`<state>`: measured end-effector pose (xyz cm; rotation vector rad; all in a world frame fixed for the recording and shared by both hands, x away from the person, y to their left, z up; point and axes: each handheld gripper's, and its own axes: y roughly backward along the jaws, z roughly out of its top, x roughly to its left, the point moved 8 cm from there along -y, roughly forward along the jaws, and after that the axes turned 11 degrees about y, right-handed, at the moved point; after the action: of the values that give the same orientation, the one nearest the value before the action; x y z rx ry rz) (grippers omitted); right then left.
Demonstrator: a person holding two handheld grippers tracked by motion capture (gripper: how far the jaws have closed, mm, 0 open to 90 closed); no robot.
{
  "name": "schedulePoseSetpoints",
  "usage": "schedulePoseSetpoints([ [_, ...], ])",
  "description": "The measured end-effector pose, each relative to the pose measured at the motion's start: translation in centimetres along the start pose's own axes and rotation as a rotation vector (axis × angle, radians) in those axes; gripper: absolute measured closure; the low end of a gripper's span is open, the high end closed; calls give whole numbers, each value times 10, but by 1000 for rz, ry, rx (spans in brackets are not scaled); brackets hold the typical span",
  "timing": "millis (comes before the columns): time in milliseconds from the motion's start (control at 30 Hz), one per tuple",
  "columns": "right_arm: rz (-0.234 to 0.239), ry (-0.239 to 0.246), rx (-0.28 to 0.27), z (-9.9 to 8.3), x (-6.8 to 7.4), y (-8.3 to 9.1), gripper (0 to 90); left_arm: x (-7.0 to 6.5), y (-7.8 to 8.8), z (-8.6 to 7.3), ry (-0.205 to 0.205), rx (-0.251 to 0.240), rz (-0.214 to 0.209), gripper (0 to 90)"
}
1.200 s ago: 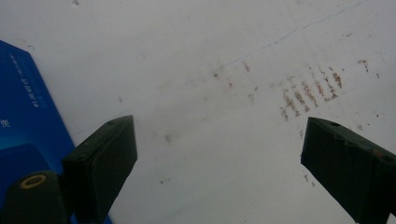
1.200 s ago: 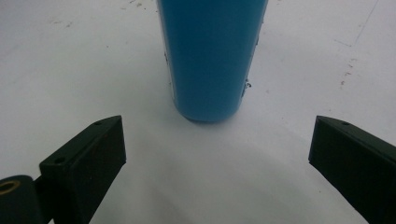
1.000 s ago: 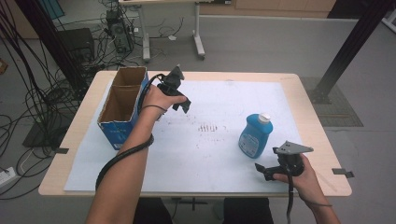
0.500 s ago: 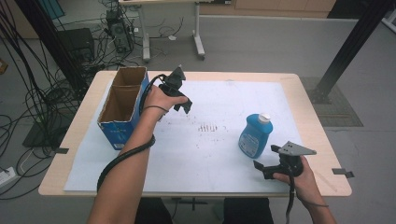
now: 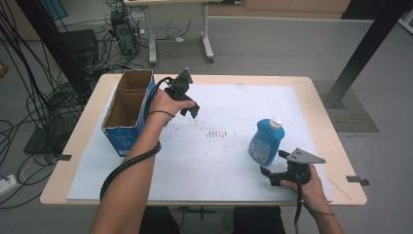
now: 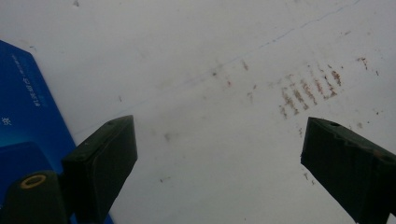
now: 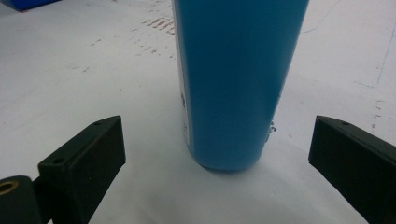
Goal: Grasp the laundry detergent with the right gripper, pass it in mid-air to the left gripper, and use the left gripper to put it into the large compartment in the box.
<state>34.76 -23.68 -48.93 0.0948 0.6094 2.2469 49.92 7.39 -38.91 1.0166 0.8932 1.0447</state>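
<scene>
The table (image 5: 321, 105) is the biggest thing here. A big white sheet (image 5: 234, 165) covers most of its top. There are small brown marks (image 5: 216, 132) near the middle of the sheet.

A blue cardboard box (image 5: 127, 113) stands on the table at about 9 o'clock from those marks. Its top is open and it looks split into two parts.

A blue bottle (image 5: 265, 141) with a white cap stands up straight on the sheet, at about 4 o'clock from the marks. It is well apart from the box.

The right gripper (image 5: 272, 168) sits low at about 5 o'clock from the bottle, just beside it, and points at it. Its jaws are wide apart and hold nothing. In the right gripper view the bottle (image 7: 233, 79) stands just ahead of the gap between the jaws, and they do not touch it.

The left gripper (image 5: 191, 108) is up above the sheet, just beside the box at 3 o'clock. Its jaws are wide apart too, with nothing between them. In the left gripper view they point down at the sheet (image 6: 196, 70) and the marks (image 6: 308, 91).
</scene>
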Motion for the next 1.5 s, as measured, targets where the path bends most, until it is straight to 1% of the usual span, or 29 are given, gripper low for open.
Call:
schedulePoseSetpoints([
  [133, -7, -2, -11, 1, -1, -1, 36, 1, -1, 0, 14, 2, -2, 110],
  [400, -20, -9, -28, 1, -3, -5, 35, 1, -3, -2, 6, 3, 0, 110],
  [733, -39, -12, -59, 5, -7, -11, 36, 5, -4, -2, 10, 8, 5, 110],
  [1167, -46, 3, -74, 10, -9, -20, 35, 7, -4, -3, 10, 12, 9, 110],
  [1233, -46, 3, -76, 10, -10, -22, 34, 6, -5, -3, 14, 10, 7, 110],
  [1500, -54, -1, -75, 10, -12, -27, 35, 5, -6, -2, 9, 12, 5, 110],
])
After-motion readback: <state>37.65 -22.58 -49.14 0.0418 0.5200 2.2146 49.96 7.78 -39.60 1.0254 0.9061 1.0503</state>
